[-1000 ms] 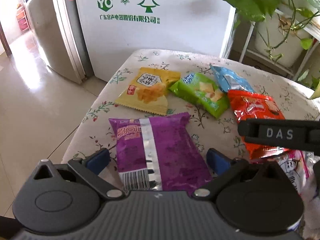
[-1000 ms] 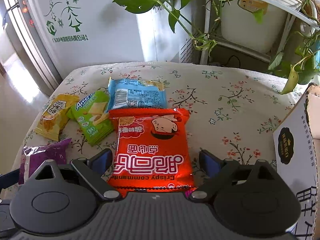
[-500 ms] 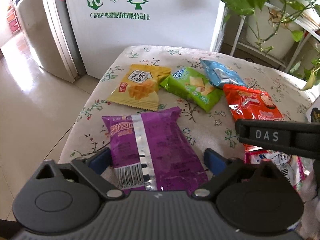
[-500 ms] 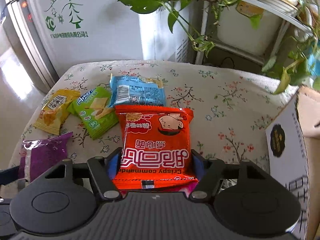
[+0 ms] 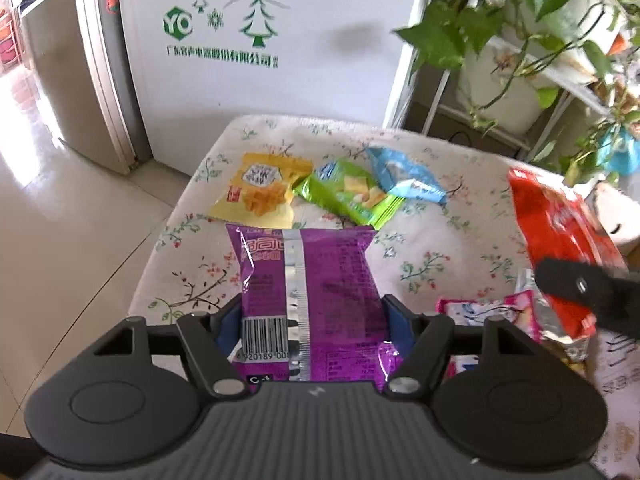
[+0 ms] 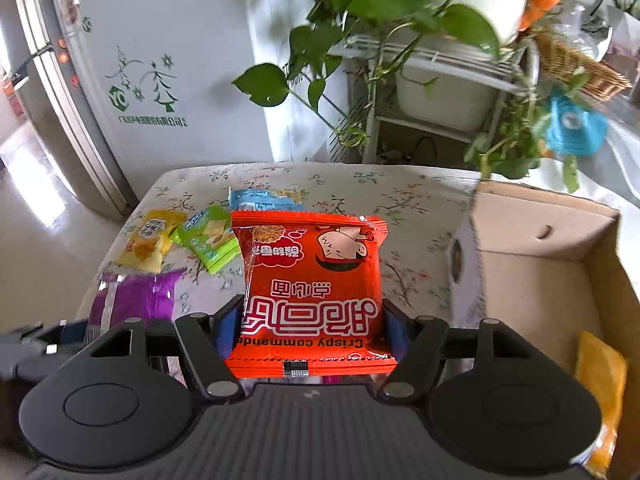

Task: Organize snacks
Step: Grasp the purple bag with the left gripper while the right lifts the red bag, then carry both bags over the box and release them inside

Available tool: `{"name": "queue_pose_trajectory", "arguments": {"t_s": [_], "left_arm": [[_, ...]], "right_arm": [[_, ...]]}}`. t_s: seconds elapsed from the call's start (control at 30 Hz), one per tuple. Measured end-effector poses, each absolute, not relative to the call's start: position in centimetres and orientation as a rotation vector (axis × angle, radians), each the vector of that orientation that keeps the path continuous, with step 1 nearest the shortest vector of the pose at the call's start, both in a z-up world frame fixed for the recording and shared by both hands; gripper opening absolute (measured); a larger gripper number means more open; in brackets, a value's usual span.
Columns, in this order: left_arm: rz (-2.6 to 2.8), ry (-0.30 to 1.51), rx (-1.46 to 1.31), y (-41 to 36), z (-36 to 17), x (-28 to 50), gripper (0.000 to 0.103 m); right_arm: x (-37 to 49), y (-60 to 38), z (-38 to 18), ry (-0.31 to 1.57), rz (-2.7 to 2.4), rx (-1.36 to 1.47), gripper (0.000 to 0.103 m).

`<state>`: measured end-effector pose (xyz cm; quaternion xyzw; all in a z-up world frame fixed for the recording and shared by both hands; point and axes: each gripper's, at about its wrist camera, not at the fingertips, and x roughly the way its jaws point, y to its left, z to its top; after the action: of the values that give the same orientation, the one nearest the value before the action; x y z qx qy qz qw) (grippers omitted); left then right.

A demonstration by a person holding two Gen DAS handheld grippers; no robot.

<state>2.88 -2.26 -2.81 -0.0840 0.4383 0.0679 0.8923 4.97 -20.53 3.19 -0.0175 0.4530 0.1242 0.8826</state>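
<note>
My left gripper (image 5: 312,320) is shut on a purple snack packet (image 5: 316,280) and holds it above the flowered tabletop (image 5: 448,236). My right gripper (image 6: 312,320) is shut on a red noodle packet (image 6: 312,280), lifted off the table; the same packet shows at the right of the left wrist view (image 5: 560,232). A yellow packet (image 5: 264,192), a green packet (image 5: 352,196) and a blue packet (image 5: 404,180) lie in a row on the table. A pink and white packet (image 5: 484,312) lies near the front. An open cardboard box (image 6: 552,280) stands at the right with an orange packet (image 6: 600,372) inside.
A white appliance with green tree print (image 5: 248,40) stands behind the table, a fridge (image 5: 52,60) to its left. A plant rack with trailing leaves (image 6: 432,64) is at the back right. The tiled floor (image 5: 60,240) drops off at the table's left edge.
My left gripper closed on the purple packet and lifted it. My right gripper, shut on the red packet, rose and swung right, bringing the box into view.
</note>
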Motion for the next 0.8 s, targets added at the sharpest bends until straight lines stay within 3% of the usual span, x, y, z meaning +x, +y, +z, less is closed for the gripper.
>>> {"name": "queue_pose_trajectory", "arguments": {"t_s": [0.8], "left_arm": [[0.162,0.894,-0.165,-1.8,-0.7,-3.8,0.07]], "right_arm": [[0.2,-23.3,5.6,0.871,0.284,-0.059,0.075]]}}
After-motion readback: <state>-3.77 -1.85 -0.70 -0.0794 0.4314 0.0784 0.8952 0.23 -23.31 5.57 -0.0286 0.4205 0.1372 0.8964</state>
